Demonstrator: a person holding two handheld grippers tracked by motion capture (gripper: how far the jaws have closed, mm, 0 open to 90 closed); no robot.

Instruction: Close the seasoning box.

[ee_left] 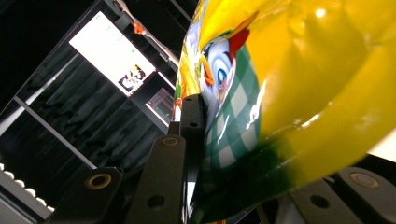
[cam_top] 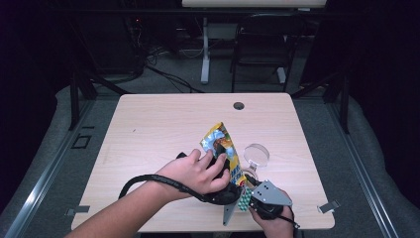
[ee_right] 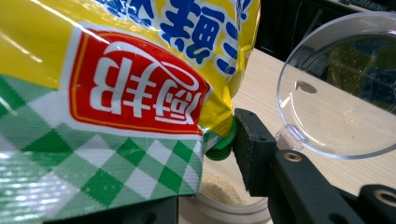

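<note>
A yellow seasoning bag (cam_top: 220, 141) with a green-and-white check band stands tilted over the table's near right part. My left gripper (cam_top: 224, 167), under the person's left hand, is shut on the bag; in the left gripper view the bag (ee_left: 299, 93) bulges between the jaws (ee_left: 273, 154), with one pad (ee_left: 191, 121) pressed into its side. My right gripper (cam_top: 246, 197) grips the bag's lower end from the near edge. In the right gripper view the bag (ee_right: 116, 93) sits between the jaws (ee_right: 201, 177), and one pad (ee_right: 252, 144) presses beside its green cap (ee_right: 219, 145).
A clear round container (ee_right: 224, 196) with pale powder sits under the bag, its hinged clear lid (ee_right: 341, 93) standing open to the right; from above the lid (cam_top: 256, 153) lies just right of the bag. The wooden table (cam_top: 158, 129) has a cable hole (cam_top: 238, 105) at the back.
</note>
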